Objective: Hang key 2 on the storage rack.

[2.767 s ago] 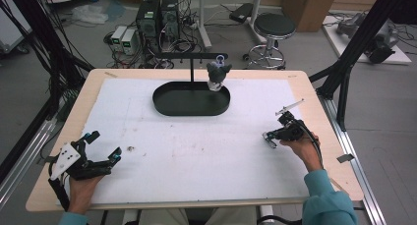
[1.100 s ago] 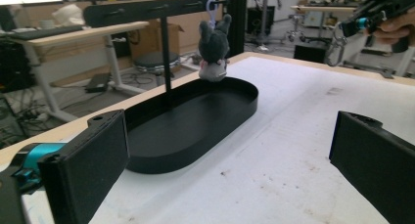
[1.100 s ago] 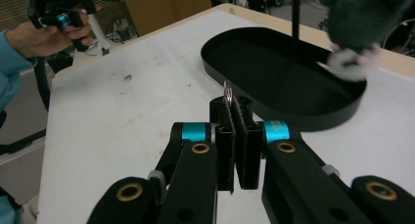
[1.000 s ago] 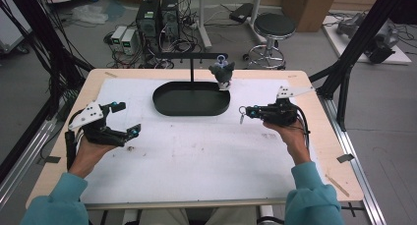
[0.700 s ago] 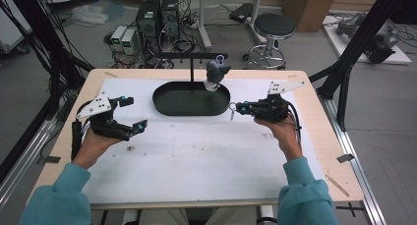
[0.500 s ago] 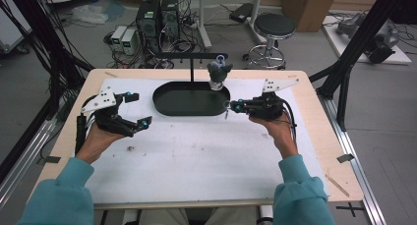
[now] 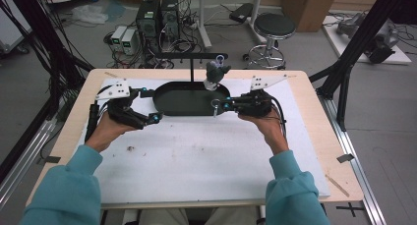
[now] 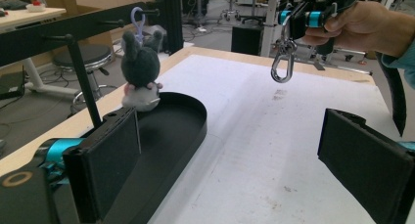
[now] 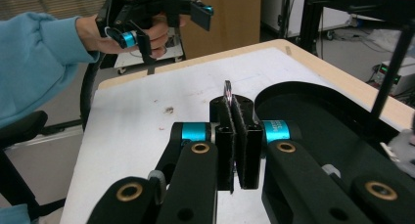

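Note:
A small grey plush toy (image 7: 215,73) hangs by a purple loop (image 8: 137,14) from the black bar of a stand (image 7: 192,55), just over the far rim of a black oval tray (image 7: 172,107). My right gripper (image 7: 217,106) is shut on a metal snap hook (image 8: 281,62), which dangles at the tray's right end, below and in front of the toy. Its shut pads (image 9: 247,131) pinch the hook's ring (image 9: 227,91). My left gripper (image 7: 150,105) stands open at the tray's left end, its jaws wide apart with nothing between them.
The tray and stand sit at the back middle of a white mat (image 7: 206,156) on a wooden table (image 7: 319,117). Computers, cables and a stool (image 7: 275,26) lie on the floor beyond the far edge. Black frame posts (image 7: 354,53) rise at both sides.
Both hands have come forward and inward from the near table edge to the two ends of the tray. The right gripper stays shut, the left stays open.

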`<state>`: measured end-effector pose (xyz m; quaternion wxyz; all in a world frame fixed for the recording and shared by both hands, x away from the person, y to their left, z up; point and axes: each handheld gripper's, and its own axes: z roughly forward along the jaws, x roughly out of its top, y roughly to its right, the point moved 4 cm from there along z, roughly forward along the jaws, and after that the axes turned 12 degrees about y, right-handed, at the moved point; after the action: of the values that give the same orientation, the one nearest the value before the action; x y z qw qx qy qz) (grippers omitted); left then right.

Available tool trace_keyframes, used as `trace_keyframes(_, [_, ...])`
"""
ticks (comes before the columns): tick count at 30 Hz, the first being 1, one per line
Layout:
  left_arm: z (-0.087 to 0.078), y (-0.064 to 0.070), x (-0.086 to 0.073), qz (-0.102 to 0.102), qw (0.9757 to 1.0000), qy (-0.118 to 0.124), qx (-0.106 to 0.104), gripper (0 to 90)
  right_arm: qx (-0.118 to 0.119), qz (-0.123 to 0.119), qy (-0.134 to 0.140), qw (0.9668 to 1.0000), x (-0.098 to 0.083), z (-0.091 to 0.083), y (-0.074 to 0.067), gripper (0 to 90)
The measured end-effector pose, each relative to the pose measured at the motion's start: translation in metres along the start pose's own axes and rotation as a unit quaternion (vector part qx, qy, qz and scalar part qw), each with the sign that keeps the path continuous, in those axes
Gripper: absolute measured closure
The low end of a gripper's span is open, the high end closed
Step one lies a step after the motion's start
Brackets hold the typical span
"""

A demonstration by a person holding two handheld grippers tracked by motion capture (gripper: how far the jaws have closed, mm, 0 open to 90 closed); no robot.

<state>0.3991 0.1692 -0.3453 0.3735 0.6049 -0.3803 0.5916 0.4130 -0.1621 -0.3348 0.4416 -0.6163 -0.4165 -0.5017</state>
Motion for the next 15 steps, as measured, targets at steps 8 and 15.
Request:
trace_keyframes(8, [0.017,0.005,0.003,-0.005,0.9997,0.001,-0.024,11.5,0.018,-0.008,-0.001,0.9998,0.002,0.015,-0.004,88.8])
trace_keyframes(15, [0.035,0.011,0.008,-0.009,0.9988,0.001,-0.048,6.8,0.033,-0.013,-0.003,0.9994,0.004,0.027,-0.006,88.8])
